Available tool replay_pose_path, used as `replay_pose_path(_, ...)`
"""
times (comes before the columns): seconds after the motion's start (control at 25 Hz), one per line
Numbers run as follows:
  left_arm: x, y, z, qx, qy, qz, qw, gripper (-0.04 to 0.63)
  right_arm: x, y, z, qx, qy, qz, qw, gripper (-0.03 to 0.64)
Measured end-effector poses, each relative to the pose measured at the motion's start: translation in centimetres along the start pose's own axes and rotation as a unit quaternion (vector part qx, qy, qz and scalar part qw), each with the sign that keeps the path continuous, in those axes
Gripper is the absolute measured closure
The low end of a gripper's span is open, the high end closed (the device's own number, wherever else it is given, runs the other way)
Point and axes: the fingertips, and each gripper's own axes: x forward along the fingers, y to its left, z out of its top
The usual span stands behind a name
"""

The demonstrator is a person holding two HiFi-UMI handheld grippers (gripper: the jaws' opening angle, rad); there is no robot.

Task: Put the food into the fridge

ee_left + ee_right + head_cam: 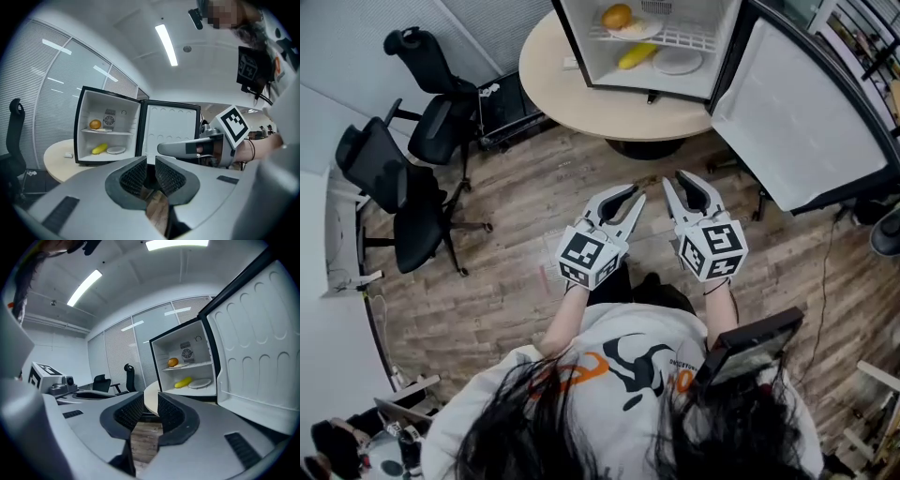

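Left gripper [635,198] and right gripper [677,180], jaws narrowly apart, empty, face open fridge [591,61] on table [572,103].

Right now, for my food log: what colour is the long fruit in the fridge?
The fruit is yellow, clearest in the head view.

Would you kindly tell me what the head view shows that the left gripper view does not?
Only the head view shows the marker cube on the left hand-held gripper and the pedestal base under the round table. Only the left gripper view shows the ceiling light strip. Both show the open fridge on that table, holding an orange, a yellow food item and a plate, plus the right hand-held gripper.
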Motion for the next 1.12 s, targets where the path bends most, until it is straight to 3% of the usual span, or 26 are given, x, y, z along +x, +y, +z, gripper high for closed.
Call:
replay_pose_path(0.56,-4.0,-2.4,-0.8,0.018,0.006,-0.016,0.9997,0.546,-3.6,3.7,-1.3,0.02,-0.017,-0.009,1.0,0.571)
replay_pose_path(1.12,-14.4,0.0,-3.2,-0.003,0.0,-0.011,0.9999,0.546,-3.3,14.5,-4.9,0.024,0.014,-0.001,1.0,0.581)
